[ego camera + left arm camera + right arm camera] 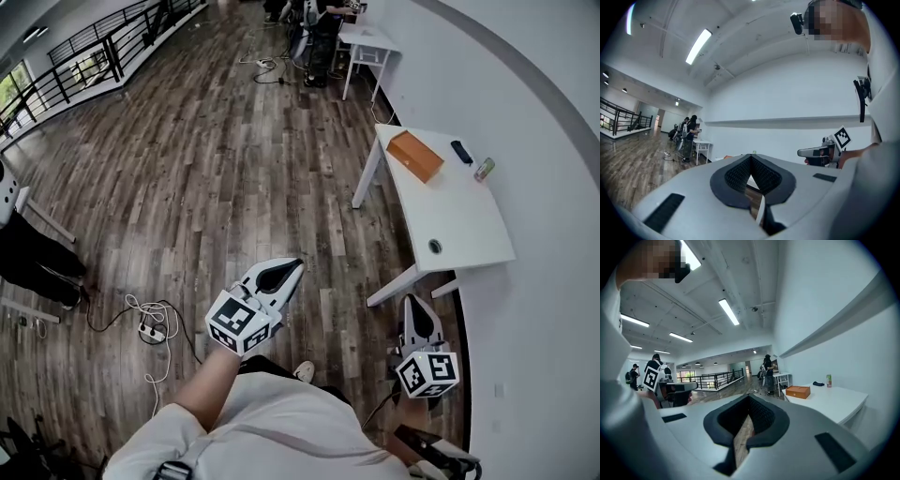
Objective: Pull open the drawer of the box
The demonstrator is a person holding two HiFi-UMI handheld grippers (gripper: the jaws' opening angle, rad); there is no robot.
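The orange box [413, 155] lies on the far left part of a white table [464, 220] against the curved wall; I can make out no drawer standing out from it. It shows again in the right gripper view [797, 391], well ahead of the jaws. My left gripper [292, 268] is shut and empty, held over the wooden floor well short of the table. My right gripper [415, 302] is shut too, empty, just short of the table's near corner. Both jaw pairs meet at the tips: left gripper [751, 157], right gripper [749, 398].
On the table lie a black object [461, 152] and a small can [484, 169], with a cable hole [435, 247] nearer me. A power strip with cable [150, 328] lies on the floor to the left. A second white table [366, 42] with people stands far off.
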